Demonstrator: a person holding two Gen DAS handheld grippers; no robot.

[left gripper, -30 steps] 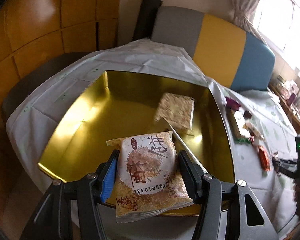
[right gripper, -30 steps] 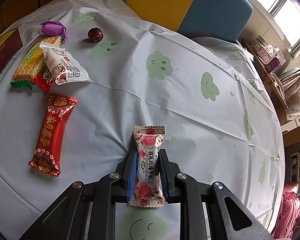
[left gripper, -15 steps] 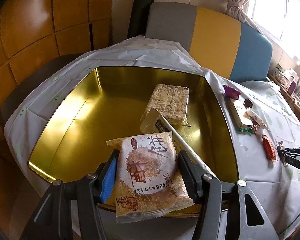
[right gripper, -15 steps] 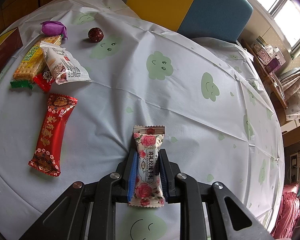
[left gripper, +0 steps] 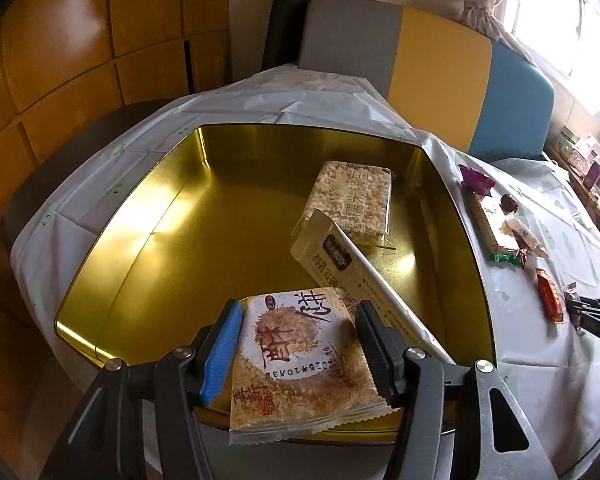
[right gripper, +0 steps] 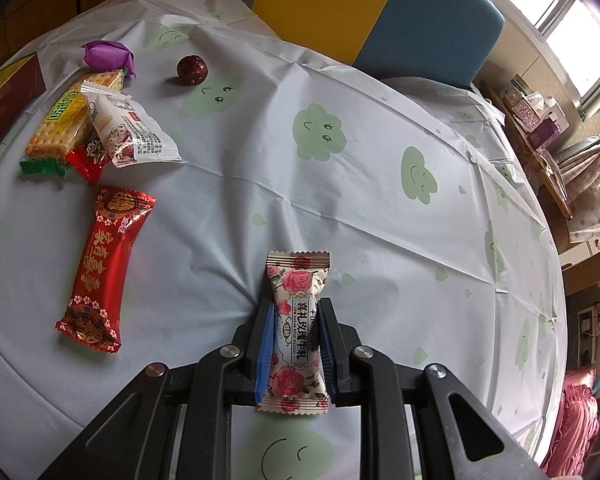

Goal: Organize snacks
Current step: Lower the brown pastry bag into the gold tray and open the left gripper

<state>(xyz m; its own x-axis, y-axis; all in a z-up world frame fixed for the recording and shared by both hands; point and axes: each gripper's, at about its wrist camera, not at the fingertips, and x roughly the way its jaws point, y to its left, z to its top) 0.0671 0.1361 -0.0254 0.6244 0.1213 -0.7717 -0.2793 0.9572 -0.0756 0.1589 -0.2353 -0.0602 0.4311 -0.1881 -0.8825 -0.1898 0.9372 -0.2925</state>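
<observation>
Left claw (left gripper: 296,344): closed on a flat, square rice-cracker packet (left gripper: 300,356) of crinkly film with serrated end seals, a speckled golden print and a white round label. Its pads press the packet's two side edges, one pad ribbed and blue, the other dark. The claw tilts steeply downward and holds the packet over the near rim of a shallow gold tin (left gripper: 148,236), whose mirror-smooth metal walls meet at angled corners. Inside the tin lie a clear-wrapped puffed-rice bar (left gripper: 356,196), rectangular and grainy, and a long pale sachet (left gripper: 364,280) that leans across the bar's near end toward the near right wall.

Right claw (right gripper: 294,344): closed on a small pillow-shaped nougat wrapper (right gripper: 296,332), glossy, printed with pink roses, its ends crimped in a zigzag. The claw points steeply down at the surface (right gripper: 380,200), a round top under a thin creased white cloth with pale green smiling clouds; the cloth puckers at the fingertips.

Loose snacks to the left of this claw, well apart from it: a long red foil bar (right gripper: 104,264); a cracker pack (right gripper: 66,120) with a green end; a clear-and-white pouch (right gripper: 128,132) overlapping the pack; a small red sweet (right gripper: 90,158) tucked under the pouch; a purple twist-wrapped sweet (right gripper: 108,54); and a round dark-red ball (right gripper: 192,69).
</observation>
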